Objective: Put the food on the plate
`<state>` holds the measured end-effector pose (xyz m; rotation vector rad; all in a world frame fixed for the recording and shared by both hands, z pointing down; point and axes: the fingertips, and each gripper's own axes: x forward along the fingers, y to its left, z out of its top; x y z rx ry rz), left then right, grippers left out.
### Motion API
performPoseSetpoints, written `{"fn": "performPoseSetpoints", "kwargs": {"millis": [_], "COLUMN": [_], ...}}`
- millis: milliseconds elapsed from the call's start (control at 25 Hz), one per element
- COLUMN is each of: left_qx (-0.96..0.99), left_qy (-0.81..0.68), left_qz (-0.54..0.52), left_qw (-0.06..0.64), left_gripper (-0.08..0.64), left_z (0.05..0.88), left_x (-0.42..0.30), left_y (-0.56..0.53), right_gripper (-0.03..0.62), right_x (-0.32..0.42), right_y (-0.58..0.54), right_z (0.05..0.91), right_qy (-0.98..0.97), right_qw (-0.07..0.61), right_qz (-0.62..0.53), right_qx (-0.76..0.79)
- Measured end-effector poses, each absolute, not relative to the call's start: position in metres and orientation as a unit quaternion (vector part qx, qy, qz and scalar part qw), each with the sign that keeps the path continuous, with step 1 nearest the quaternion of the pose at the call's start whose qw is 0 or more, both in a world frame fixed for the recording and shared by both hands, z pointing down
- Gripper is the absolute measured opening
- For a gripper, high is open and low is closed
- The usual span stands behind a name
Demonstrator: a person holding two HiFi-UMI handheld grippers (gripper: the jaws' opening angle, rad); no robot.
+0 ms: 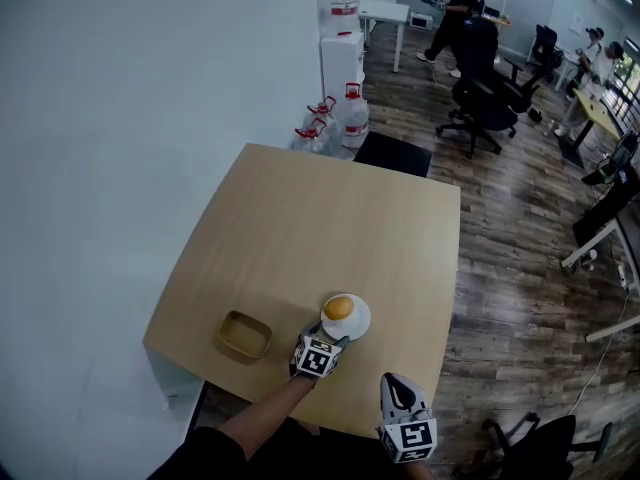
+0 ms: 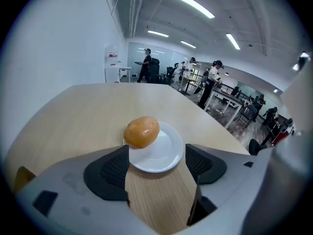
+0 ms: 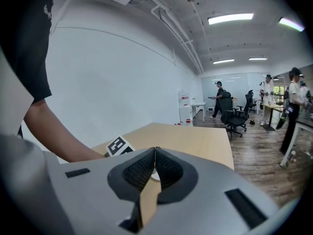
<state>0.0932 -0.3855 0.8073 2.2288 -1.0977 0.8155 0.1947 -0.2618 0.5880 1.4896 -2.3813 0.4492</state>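
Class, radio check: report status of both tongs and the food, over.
Left tongs open, empty. Right tongs shut, empty. Round orange-brown food item sits on white plate. Shallow tan tray apart, not blocking.

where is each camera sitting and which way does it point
Head view: on the person's head, looking steeply down at the table; shows a forearm, left claw, right claw.
Left gripper view: rides the left claw, facing the food on the plate; open jaws show.
Right gripper view: rides the right claw, facing along the table; shut jaws and an arm show.
Shared: head and left gripper views both show the plate.
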Motion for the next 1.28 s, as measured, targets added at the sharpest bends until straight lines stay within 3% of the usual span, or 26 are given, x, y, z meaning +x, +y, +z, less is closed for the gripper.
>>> {"fn": "performPoseSetpoints", "kwargs": {"millis": [200, 760, 960, 1000, 1120, 1280], "left_qx": [0.848, 0.883, 0.888, 0.889, 0.890, 0.889], "left_qy": [-0.402, -0.437, -0.424, -0.421, -0.414, -0.428], "left_qz": [0.238, 0.043, -0.018, -0.027, -0.037, -0.015], "left_qw": [0.251, 0.167, 0.178, 0.179, 0.186, 0.162], "left_gripper": [0.333, 0.332, 0.330, 0.316, 0.168, 0.033], "left_z": [0.751, 0.538, 0.490, 0.483, 0.474, 0.476], "left_x": [0.093, -0.007, -0.029, -0.033, -0.043, -0.053], "left_y": [-0.354, -0.218, -0.152, -0.140, -0.111, -0.087], "right_gripper": [0.060, 0.060, 0.060, 0.060, 0.060, 0.060], "right_x": [0.195, 0.117, 0.086, 0.080, 0.065, 0.056], "right_y": [-0.262, -0.162, -0.114, -0.104, -0.080, -0.060], "right_z": [0.581, 0.521, 0.497, 0.493, 0.482, 0.472], "right_qy": [-0.805, -0.789, -0.795, -0.795, -0.794, -0.793], "right_qw": [0.134, 0.099, 0.075, 0.070, 0.059, 0.066], "right_qz": [0.168, 0.152, 0.133, 0.133, 0.130, 0.109], "right_qx": [0.553, 0.587, 0.587, 0.587, 0.591, 0.596]}}
